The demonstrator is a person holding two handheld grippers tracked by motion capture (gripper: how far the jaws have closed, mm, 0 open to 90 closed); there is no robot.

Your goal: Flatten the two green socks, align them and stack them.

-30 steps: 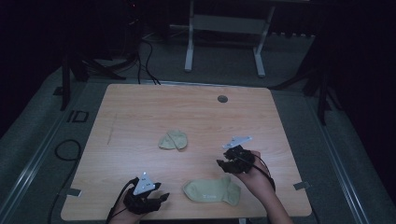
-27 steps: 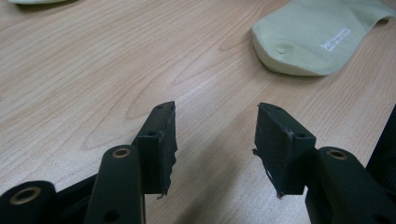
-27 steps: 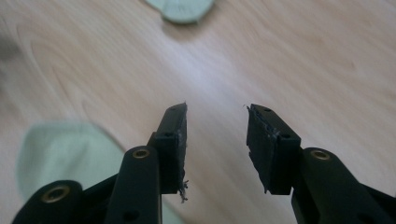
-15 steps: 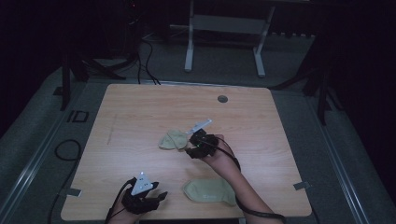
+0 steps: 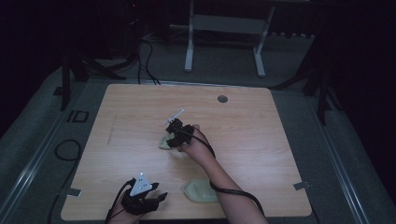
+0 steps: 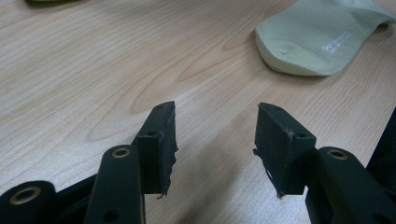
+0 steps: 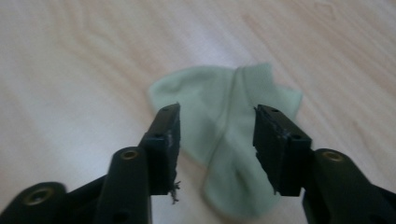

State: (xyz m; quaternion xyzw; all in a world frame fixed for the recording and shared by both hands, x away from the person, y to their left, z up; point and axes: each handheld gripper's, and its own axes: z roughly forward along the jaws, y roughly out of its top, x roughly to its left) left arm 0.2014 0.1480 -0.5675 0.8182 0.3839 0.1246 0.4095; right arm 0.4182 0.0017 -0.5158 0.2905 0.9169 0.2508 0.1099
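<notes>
Pale green sock (image 7: pixel 233 154), crumpled, lies near the middle of the wooden desk (image 5: pixel 280 140). Right gripper (image 5: pixel 172 139) is now over it; a second ago it sat out toward the right side of the desk, beside the other sock (image 5: pixel 201 191), and half a second ago it was already close to the middle one. So the hand has crossed leftward to the crumpled sock.

Right gripper view: jaws apart, sock seen on the desk between and beyond them, pads not pressing on cloth. Jaws have just been opening, with the sock in line between them but not gripped. Picture is a little blurred, so whether the tips touch the fabric I cannot tell.

Left gripper (image 5: pixel 158 198) rests at the near edge of the desk, in the same place as a second ago. Left gripper view: jaws apart, nothing between them, bare wood below; the second sock (image 6: pixel 322 42), flatter, with small white print, lies just ahead to the right.

Judgement: approach done, pick-up of the middle sock is the step in hand. Next call is to lower and close on a fold, presumably to bring it to the flat one
</notes>
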